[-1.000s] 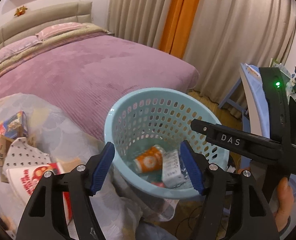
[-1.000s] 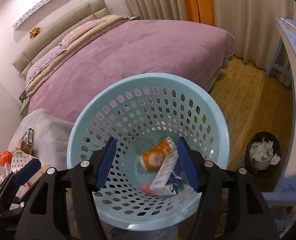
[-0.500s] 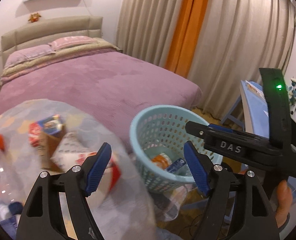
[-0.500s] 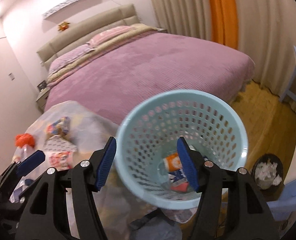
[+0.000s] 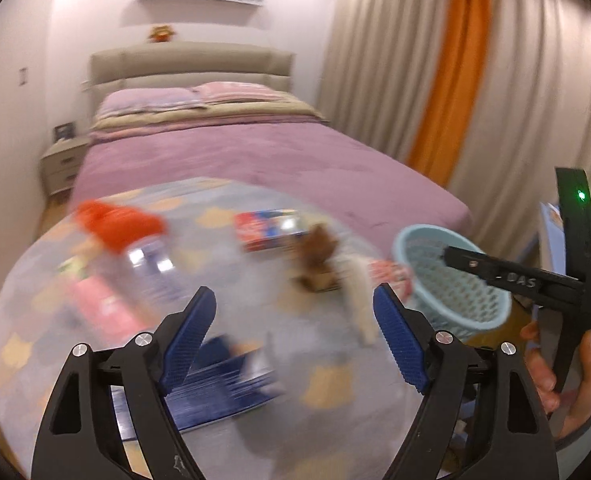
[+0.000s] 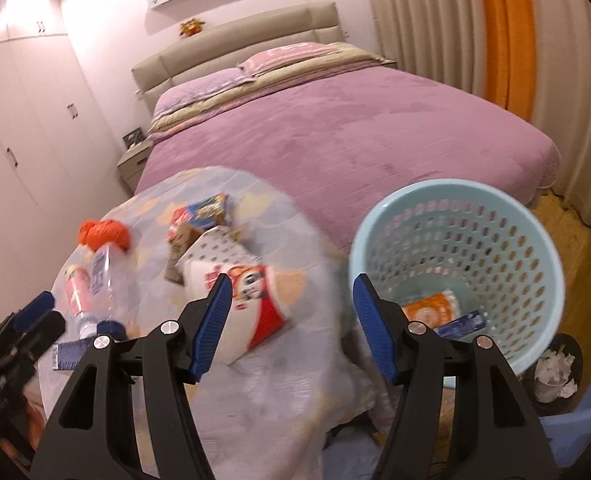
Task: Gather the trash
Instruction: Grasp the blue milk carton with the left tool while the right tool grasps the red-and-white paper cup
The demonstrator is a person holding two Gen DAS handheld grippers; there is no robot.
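A round table (image 5: 335,392) under a pale patterned cloth holds trash: a clear bottle with an orange cap (image 5: 143,256) (image 6: 103,268), a red and blue box (image 5: 269,226) (image 6: 203,212), a brown torn carton (image 5: 315,256), a white and red paper cup (image 6: 251,304), and a blue flat pack (image 5: 215,384). A light blue basket (image 6: 455,216) (image 5: 447,276) stands right of the table with an orange packet (image 6: 431,308) and a blue carton inside. My left gripper (image 5: 295,338) is open and empty over the table. My right gripper (image 6: 289,322) is open and empty between table and basket.
A bed with a purple cover (image 6: 355,128) lies behind the table. Curtains with an orange strip (image 5: 447,80) hang at the right. A small black bin of paper (image 6: 555,368) stands on the wood floor. White wardrobes (image 6: 23,140) line the left wall.
Both grippers have pulled back and swung left from over the basket toward the table. The basket now sits to the right, and the table's trash has come into view. Both stay open.
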